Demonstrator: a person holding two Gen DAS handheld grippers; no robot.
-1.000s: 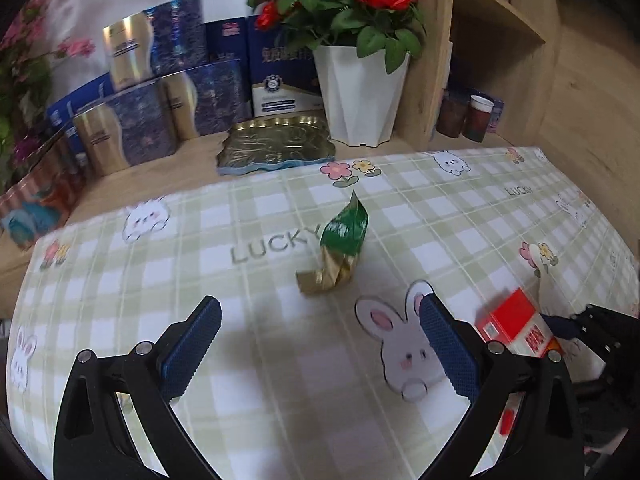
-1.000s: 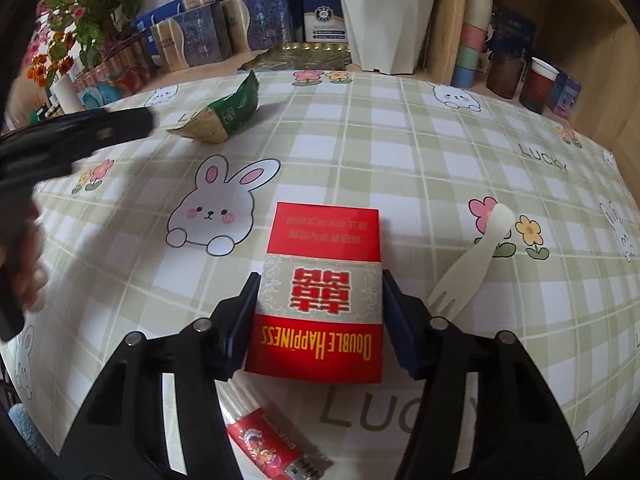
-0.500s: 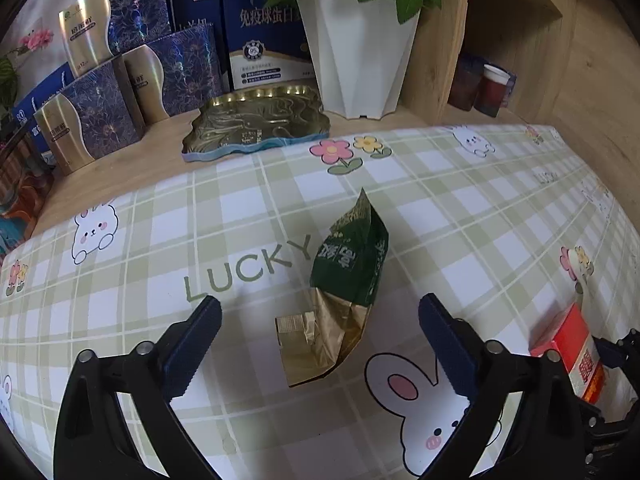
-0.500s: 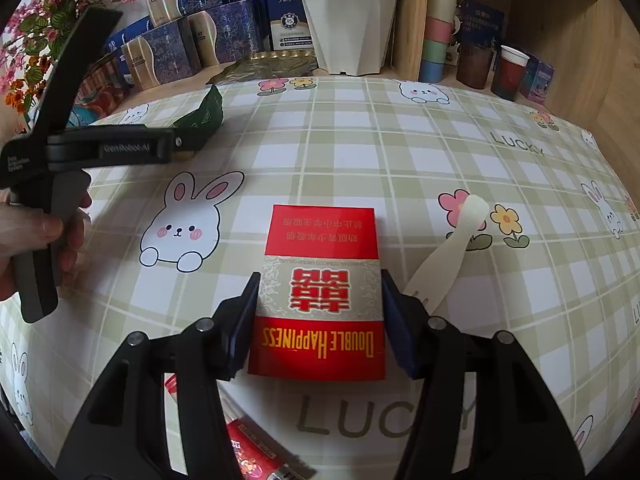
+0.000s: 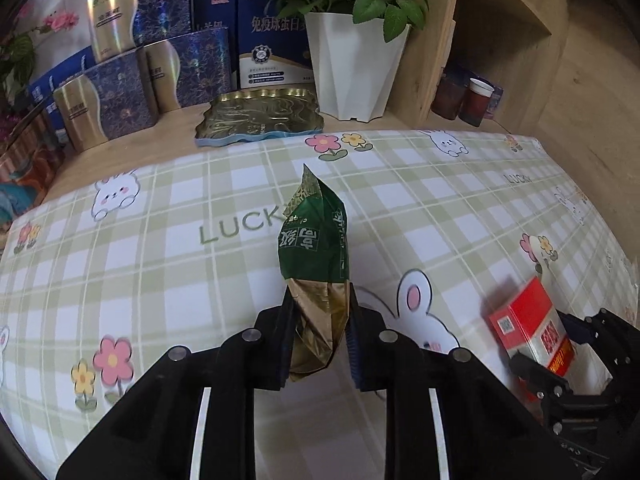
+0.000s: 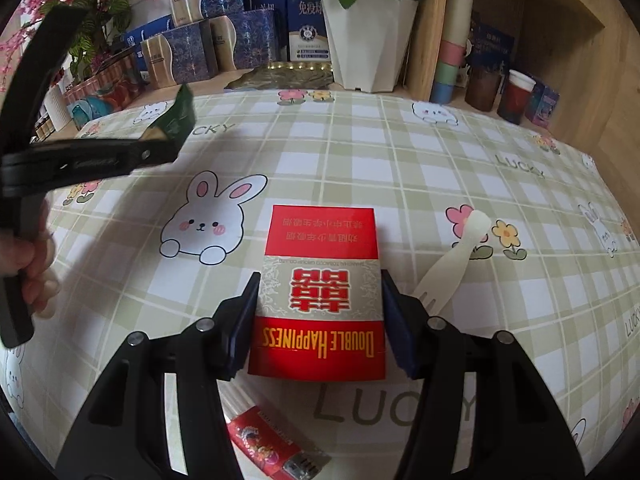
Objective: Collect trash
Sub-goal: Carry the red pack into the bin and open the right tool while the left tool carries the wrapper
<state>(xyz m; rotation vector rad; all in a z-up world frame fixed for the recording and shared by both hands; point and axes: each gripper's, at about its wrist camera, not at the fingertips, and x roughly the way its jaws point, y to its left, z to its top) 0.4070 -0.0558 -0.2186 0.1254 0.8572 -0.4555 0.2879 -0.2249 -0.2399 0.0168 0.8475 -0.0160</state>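
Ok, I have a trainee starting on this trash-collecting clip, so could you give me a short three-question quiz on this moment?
1. True or false: the left gripper has the green and gold wrapper between its fingers.
2. What does the right gripper hold? A) the plastic fork B) the red cigarette pack C) the lighter
3. Fill in: the gold tray sits just left of the white ____.

Key: 1 true; its jaws have just been closing on it. 2 B. 3 flowerpot.
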